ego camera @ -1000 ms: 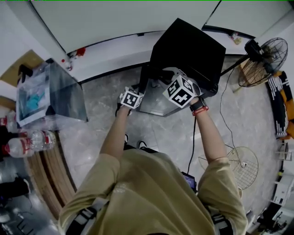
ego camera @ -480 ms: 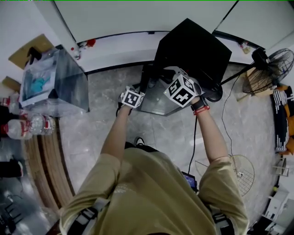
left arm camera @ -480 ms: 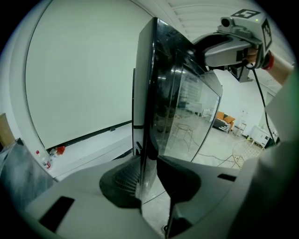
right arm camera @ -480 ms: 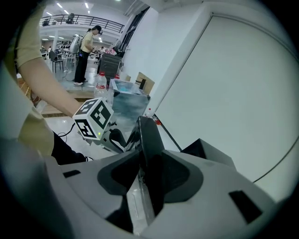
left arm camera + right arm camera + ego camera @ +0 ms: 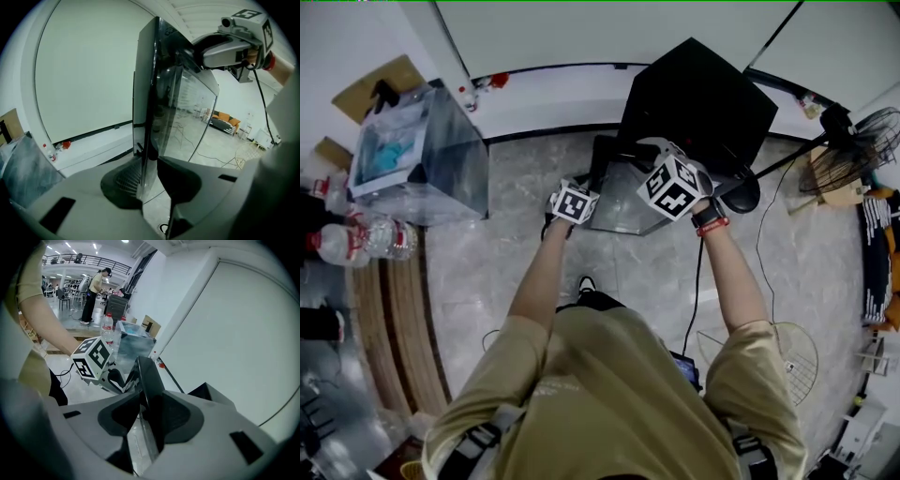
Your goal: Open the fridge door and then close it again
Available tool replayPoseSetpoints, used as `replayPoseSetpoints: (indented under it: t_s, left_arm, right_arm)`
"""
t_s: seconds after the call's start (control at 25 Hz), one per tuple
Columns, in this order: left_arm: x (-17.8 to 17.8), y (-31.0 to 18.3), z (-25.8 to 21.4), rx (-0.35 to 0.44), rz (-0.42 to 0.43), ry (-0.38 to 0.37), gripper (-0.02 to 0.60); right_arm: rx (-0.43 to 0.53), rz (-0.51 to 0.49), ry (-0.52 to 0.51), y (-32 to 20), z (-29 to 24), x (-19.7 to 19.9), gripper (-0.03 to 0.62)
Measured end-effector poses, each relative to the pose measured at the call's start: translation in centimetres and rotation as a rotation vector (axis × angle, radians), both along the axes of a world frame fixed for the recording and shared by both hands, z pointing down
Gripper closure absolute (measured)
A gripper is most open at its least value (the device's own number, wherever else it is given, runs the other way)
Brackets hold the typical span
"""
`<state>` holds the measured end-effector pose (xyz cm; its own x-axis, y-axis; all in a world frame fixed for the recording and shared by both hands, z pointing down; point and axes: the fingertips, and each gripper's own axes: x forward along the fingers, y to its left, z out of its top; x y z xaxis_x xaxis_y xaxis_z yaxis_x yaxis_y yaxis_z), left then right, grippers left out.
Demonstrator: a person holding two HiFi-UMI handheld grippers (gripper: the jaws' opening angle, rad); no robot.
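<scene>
The fridge door (image 5: pixel 623 199) is standing partly open, swung out from the black fridge (image 5: pixel 698 98) in the upper middle of the head view, its glass pane reflecting the grey floor (image 5: pixel 497 272). Both grippers are clamping its free edge. The left gripper (image 5: pixel 574 199) is biting the edge lower down, with the jaws drawn in partway and the pads pressing both faces of the pane (image 5: pixel 149 140). The right gripper (image 5: pixel 667 178) is pinching the same edge (image 5: pixel 149 380) higher up and slightly wider, just right of the left one.

A black cable (image 5: pixel 698 281) is trailing down the floor below the right wrist. A clear plastic box (image 5: pixel 417 155) is sitting at the upper left with water bottles (image 5: pixel 356 244) below it, well apart from the door. A standing fan (image 5: pixel 853 141) is leaning at the right edge, and a loose fan guard (image 5: pixel 792 347) is lying at the lower right. Nothing is blocking the door's swing.
</scene>
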<state>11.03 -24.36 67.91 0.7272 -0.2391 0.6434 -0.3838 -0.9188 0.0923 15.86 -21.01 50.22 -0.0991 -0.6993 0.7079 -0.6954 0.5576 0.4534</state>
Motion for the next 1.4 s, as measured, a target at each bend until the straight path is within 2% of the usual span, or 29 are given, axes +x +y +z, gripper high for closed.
replayPoseSetpoints:
  t_s: [0.08, 0.28, 0.4, 0.68, 1.16, 1.4]
  left_arm:
    - [-0.6, 0.8, 0.2, -0.015, -0.018, -0.014, 0.476]
    - [-1.2, 2.6, 0.1, -0.014, -0.042, 0.009, 0.476]
    - [-2.1, 3.3, 0.4, -0.012, -0.077, -0.013, 0.476]
    - [-3.1, 5.8, 0.0, -0.013, -0.107, 0.011, 0.476]
    - [-5.1, 9.3, -0.3, 0.038, -0.213, 0.008, 0.476]
    - [-5.3, 11.6, -0.5, 0.031, -0.254, 0.005, 0.476]
  right_arm:
    - [-0.002, -0.017, 0.011, 0.5, 0.1, -0.4, 0.431]
    - [-0.011, -0.051, 0.033, 2.0, 0.3, -1.1, 0.431]
    - [-0.02, -0.069, 0.043, 2.9, 0.3, -1.6, 0.431]
    - [-0.023, -0.107, 0.048, 4.7, 0.3, -2.8, 0.431]
    - [-0.014, -0.179, 0.033, 8.0, 0.1, -4.2, 0.431]
    - [-0.023, -0.209, 0.034, 9.8, 0.0, -4.4, 0.431]
